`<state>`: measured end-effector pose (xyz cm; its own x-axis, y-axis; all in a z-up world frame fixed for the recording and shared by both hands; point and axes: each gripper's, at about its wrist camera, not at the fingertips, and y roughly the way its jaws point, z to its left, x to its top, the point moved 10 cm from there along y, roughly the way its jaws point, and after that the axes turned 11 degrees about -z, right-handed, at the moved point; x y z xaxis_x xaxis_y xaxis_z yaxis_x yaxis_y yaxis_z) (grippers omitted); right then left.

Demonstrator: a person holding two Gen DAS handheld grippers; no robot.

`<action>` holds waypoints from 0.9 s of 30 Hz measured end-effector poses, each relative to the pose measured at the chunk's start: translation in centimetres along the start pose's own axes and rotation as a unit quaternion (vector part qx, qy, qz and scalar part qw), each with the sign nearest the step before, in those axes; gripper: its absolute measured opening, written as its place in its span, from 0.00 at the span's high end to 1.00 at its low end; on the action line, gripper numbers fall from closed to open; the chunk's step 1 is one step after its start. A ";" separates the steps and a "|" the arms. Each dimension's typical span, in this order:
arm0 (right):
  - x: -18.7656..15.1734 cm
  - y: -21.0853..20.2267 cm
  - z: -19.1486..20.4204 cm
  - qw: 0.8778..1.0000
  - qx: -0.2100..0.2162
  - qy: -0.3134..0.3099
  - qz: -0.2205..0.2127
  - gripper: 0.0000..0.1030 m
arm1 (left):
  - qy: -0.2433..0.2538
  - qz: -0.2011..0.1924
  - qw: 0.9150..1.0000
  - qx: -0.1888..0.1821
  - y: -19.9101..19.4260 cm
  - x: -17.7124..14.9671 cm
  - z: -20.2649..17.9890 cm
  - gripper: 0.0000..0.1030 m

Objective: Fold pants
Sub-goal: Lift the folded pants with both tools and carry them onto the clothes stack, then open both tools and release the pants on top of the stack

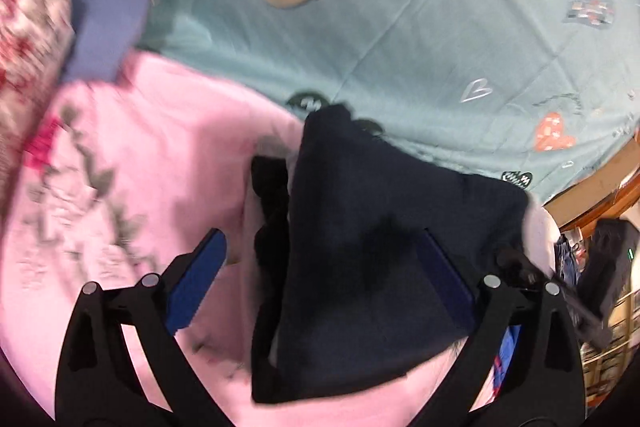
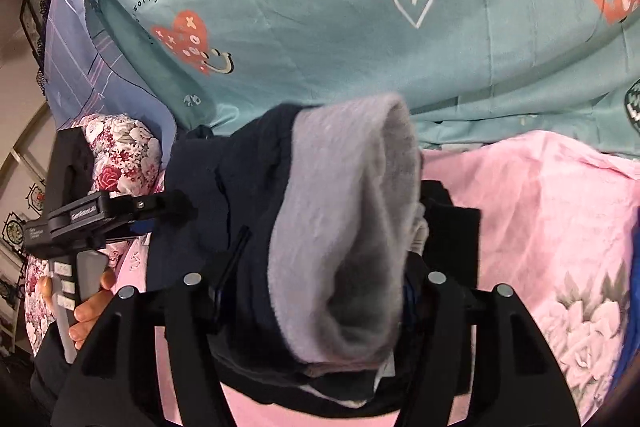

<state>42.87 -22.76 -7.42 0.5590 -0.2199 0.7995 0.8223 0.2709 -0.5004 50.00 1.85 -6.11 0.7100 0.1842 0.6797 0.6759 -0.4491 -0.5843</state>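
Dark navy fleece-lined pants [image 2: 248, 211] bunched above the pink floral blanket [image 1: 152, 167], right gripper [image 2: 316, 291] pinching them, left gripper [image 1: 320, 267] spread wide.

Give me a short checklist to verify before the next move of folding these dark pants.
1. Right gripper shut on the pants: ok, cloth fills the jaws.
2. Left gripper holding cloth: not ok, blue pads stand apart.
3. Grey lining tucked inside: not ok, it is turned outward.
4. Pants lying flat: not ok, bunched over the pink blanket.
5. Legs aligned: cannot tell.
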 end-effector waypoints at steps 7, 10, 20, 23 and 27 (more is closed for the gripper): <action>3.7 -6.0 0.0 0.993 -0.087 0.006 -0.073 0.28 | 0.063 -0.062 0.995 0.038 -11.3 -1.5 -3.6 0.03; 4.1 -9.6 1.2 0.989 -0.106 -0.006 -0.100 0.28 | 0.098 -0.078 0.990 0.064 -15.5 -4.5 -5.8 0.02; -8.6 -20.7 6.0 0.976 -0.143 -0.113 -0.117 0.01 | 0.141 -0.117 0.979 0.095 -19.0 -16.6 -7.9 0.02; -13.8 -21.5 5.2 0.976 -0.150 -0.107 -0.113 0.01 | 0.141 -0.121 0.978 0.092 -17.7 -18.8 -7.2 0.02; -17.2 -21.4 3.8 0.974 -0.160 -0.082 -0.135 0.01 | 0.152 -0.115 0.975 0.119 -15.1 -20.7 -5.8 0.02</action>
<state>15.24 -21.25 -9.23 0.3147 -0.0823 0.9456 0.9429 -0.0870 -0.3214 23.96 -0.28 -8.74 0.4684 -0.0271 0.8831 0.8623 -0.2039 -0.4636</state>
